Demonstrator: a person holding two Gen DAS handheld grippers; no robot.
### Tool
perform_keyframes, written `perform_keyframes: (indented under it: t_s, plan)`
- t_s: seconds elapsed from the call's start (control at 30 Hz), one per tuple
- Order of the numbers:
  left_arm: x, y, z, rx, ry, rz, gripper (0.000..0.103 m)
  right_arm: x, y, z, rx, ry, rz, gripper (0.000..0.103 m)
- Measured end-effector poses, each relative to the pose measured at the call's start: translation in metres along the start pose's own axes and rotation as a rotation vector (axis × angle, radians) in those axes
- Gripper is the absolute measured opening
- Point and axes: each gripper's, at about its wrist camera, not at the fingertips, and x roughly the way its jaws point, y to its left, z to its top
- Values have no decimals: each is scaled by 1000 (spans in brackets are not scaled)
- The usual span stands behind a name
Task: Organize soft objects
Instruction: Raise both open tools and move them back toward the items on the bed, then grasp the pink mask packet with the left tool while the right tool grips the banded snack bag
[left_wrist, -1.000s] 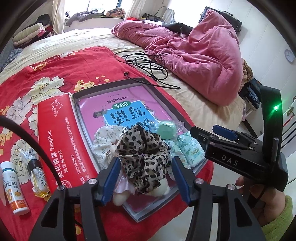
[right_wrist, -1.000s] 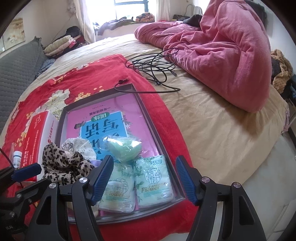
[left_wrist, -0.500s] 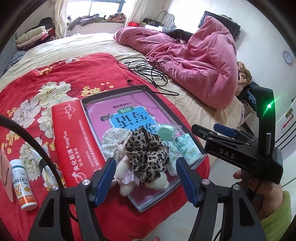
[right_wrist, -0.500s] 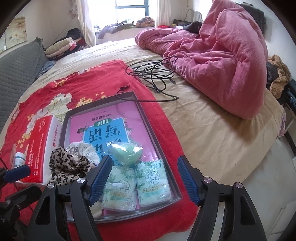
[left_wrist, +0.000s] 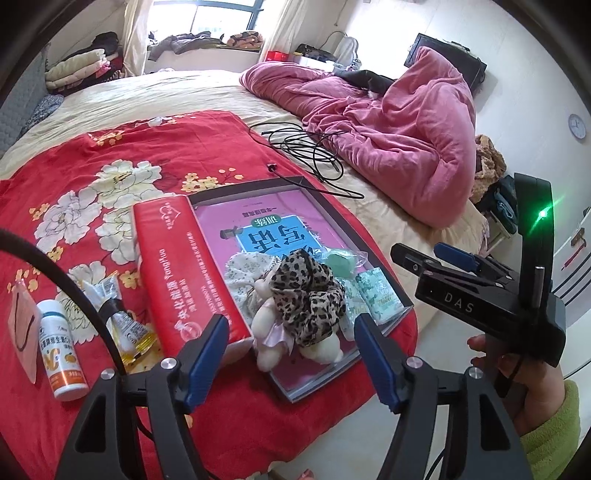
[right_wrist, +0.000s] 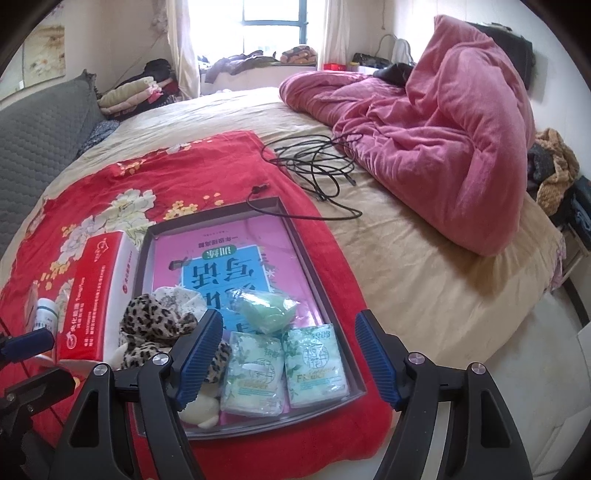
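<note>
- A white pill bottle (left_wrist: 62, 363) with an orange label lies at the far left of the red floral blanket (left_wrist: 110, 155) that covers the bed; its print is too small to read.
- Beside it lies a crumpled clear wrapper (left_wrist: 122, 321) with a black band.
- A long red tissue pack (left_wrist: 184, 269) lies along the left wall of the tray, its long axis running from the near edge of the bed away toward the window; white Chinese print and the word "YongHuo" run lengthwise on it.
- The shallow grey tray (left_wrist: 369, 240) lies on the blanket, its long axis the same way as the pack. A pink book (right_wrist: 229, 251) lines its floor, upside down to the camera, with large Chinese characters on a blue panel.
- The soft things sit in the tray's near end: a pale floral cloth (left_wrist: 243, 269), a cream plush toy (left_wrist: 269, 332) lying lengthwise toward the near rim, and a leopard-print scrunchie (left_wrist: 310, 295) draped on top of the toy.
- To the right come a green sponge in a clear wrapper (right_wrist: 266, 310) and two mint tissue packets (right_wrist: 284, 365) side by side, upright to the camera, the right one reading "Flower".
- The left tongs (left_wrist: 291, 354) hang above the toy and scrunchie, blue pads widening, nothing between them.
- The right tongs (right_wrist: 288, 354) stand apart above the tissue packets, holding nothing; "DAS" is printed on their body.
</note>
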Motion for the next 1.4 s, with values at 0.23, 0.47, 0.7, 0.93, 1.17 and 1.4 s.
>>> perform_keyframes:
  t_s: [0.23, 0.47, 0.7, 0.93, 1.17, 1.4]
  plan:
    - [-23, 18, -7, -36, -31, 18, 70, -18, 18, 7, -31, -34, 15, 75]
    - [-50, 44, -13, -78, -64, 26, 70, -32, 49, 11, -81, -59, 33, 75]
    - [-74, 74, -26, -124, -81, 62, 70, -44, 94, 9, -157, -70, 75, 75]
    - [-95, 119, -44, -201, -96, 100, 71, -46, 157, -2, -279, -53, 136, 76]
    - [-111, 181, -69, -317, -96, 159, 72, -44, 217, -16, -401, -35, 194, 76]
    - [-110, 246, -89, -449, -78, 191, 72, -20, 269, -30, -521, 22, 221, 76]
